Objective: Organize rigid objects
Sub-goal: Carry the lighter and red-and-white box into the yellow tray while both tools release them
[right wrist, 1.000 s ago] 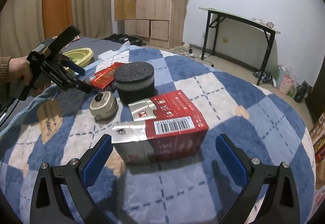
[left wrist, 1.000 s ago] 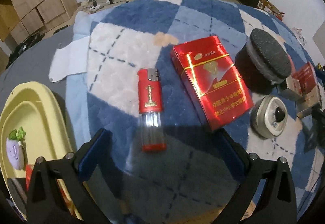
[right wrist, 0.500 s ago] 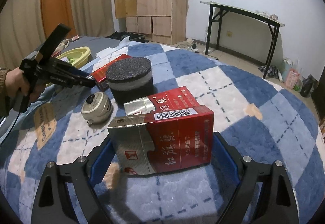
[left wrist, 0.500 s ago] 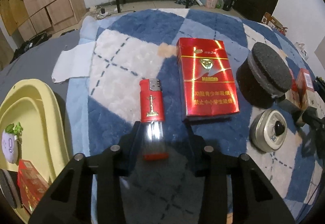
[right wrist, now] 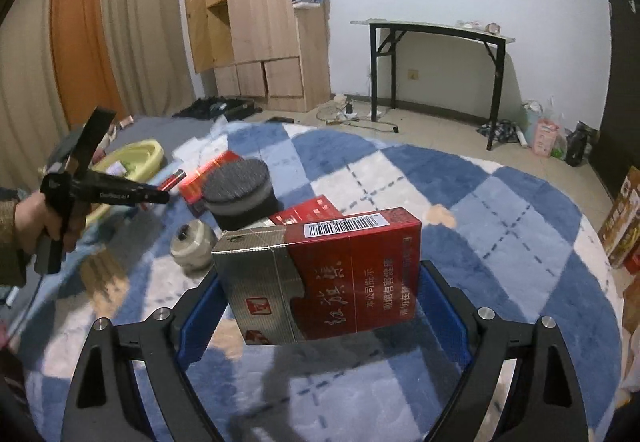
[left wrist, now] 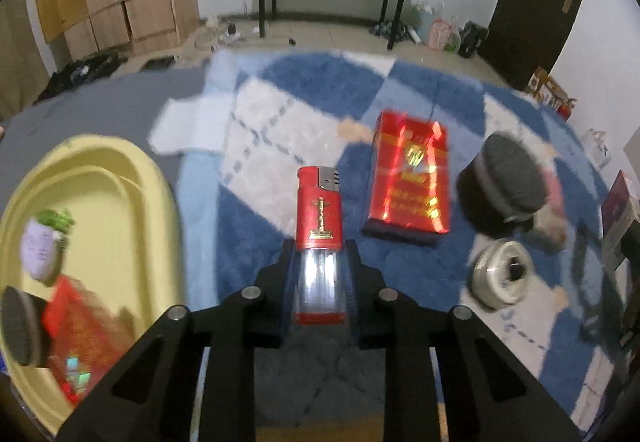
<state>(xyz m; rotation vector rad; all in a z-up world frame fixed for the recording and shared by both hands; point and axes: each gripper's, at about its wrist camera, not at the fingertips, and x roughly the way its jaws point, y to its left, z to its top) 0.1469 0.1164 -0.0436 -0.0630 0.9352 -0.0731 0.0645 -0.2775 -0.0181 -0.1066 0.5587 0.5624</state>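
Note:
A red lighter (left wrist: 319, 226) with a clear lower half is raised above the blue-and-white checked blanket (left wrist: 280, 101), with my left gripper (left wrist: 320, 262) shut on its clear part. A yellow tray (left wrist: 132, 177) at the left holds a purple figurine (left wrist: 42, 242), a red pack and a dark disc. In the right wrist view, my right gripper (right wrist: 318, 282) is shut on a red-and-silver cigarette box (right wrist: 320, 274), held off the blanket. A hand holds the left gripper (right wrist: 160, 197) at the far left, with the lighter (right wrist: 173, 179) in it.
On the blanket lie a flat red cigarette pack (left wrist: 408, 185), a black round container with a grey sponge top (left wrist: 500, 189), a silver round tin (left wrist: 502, 274) and another red box (right wrist: 304, 211). A white cloth (left wrist: 188, 125) lies past the tray. Cardboard boxes (right wrist: 624, 226) stand at the right edge.
My left jaws closed on the lighter and lifted it off the blanket. My right jaws closed on the red-and-silver box and raised it.

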